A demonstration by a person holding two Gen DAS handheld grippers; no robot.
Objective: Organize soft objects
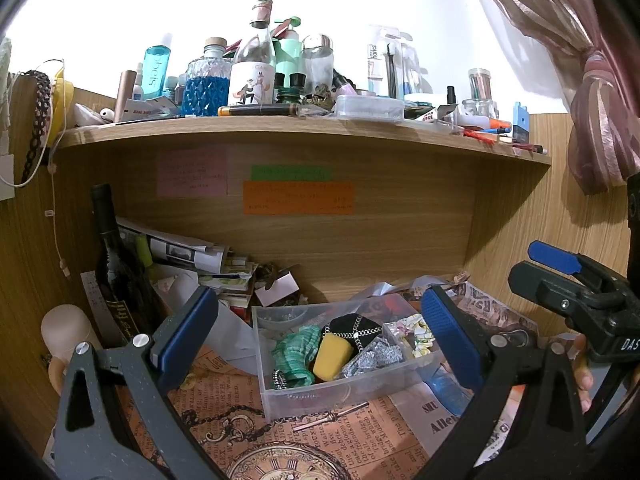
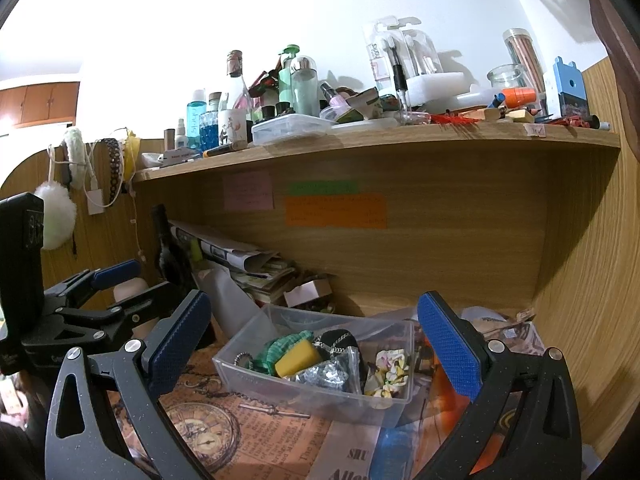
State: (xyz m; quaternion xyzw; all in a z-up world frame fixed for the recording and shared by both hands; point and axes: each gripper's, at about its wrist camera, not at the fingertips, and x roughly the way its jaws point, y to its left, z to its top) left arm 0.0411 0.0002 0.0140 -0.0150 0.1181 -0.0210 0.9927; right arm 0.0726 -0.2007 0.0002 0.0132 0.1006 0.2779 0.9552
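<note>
A clear plastic bin (image 1: 280, 394) (image 2: 240, 376) stands on the desk under the shelf. In it lie a green scrunchie (image 1: 294, 350) (image 2: 276, 346), a yellow sponge (image 1: 331, 358) (image 2: 298, 358), a black pouch with a chain (image 1: 354, 328) (image 2: 336, 340), a silver scrunchie (image 1: 374, 358) (image 2: 322, 376) and a floral scrunchie (image 1: 416, 332) (image 2: 390, 372). My left gripper (image 1: 320, 332) is open and empty, just in front of the bin. My right gripper (image 2: 316, 344) is open and empty, also in front of the bin. The right gripper also shows in the left wrist view (image 1: 560, 276).
A wooden shelf (image 1: 304, 128) (image 2: 360, 146) above is crowded with bottles and jars. A dark wine bottle (image 1: 116, 264) (image 2: 168, 252), rolled papers (image 1: 180, 252) and small boxes stand behind the bin. Printed paper (image 1: 280, 440) covers the desk. Side panels close both sides.
</note>
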